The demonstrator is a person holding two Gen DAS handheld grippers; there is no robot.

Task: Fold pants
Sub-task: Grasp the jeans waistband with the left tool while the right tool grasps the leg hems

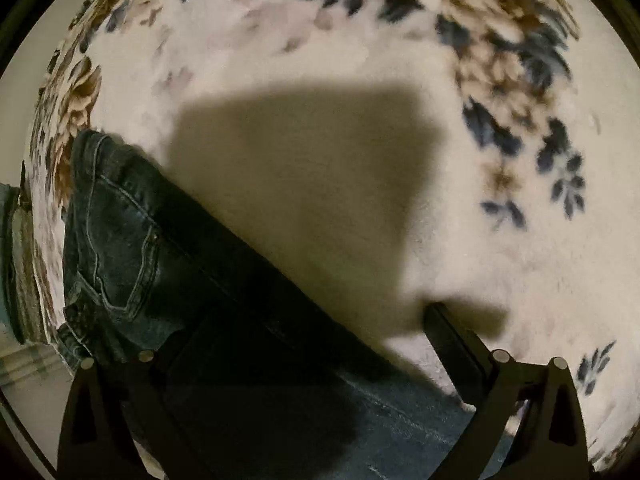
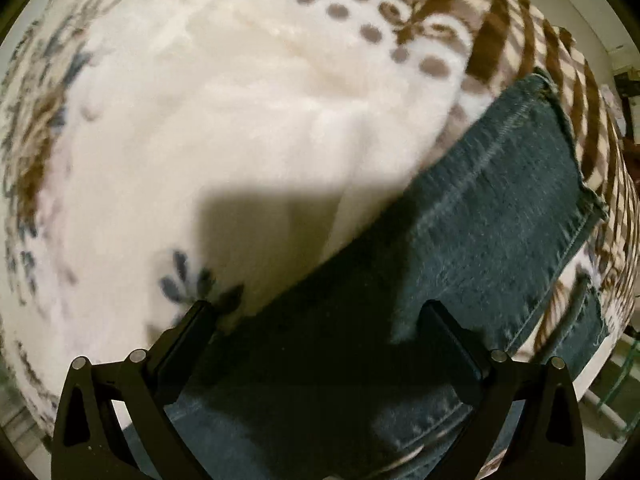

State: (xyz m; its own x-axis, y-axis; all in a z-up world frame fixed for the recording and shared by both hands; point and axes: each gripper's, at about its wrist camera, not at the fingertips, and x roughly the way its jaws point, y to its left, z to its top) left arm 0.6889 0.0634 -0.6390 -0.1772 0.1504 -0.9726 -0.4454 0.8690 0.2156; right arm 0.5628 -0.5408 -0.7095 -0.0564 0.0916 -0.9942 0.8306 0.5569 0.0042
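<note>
Dark blue jeans lie flat on a cream floral blanket. In the left wrist view the waist and back pocket of the jeans [image 1: 120,248] run from the left toward the bottom. My left gripper [image 1: 316,328] is open above the upper leg, its fingers wide apart and holding nothing. In the right wrist view the leg end of the jeans [image 2: 492,216] stretches to the upper right, its hem near the brown patterned border. My right gripper [image 2: 316,320] is open over the leg, with denim under both fingers and nothing held.
The blanket [image 1: 320,60] has blue and brown flowers; in the right wrist view the blanket [image 2: 240,100] shows a brown checkered border at the upper right. The bed edge and floor show at the far left of the left view [image 1: 24,360]. Gripper shadows fall on the blanket.
</note>
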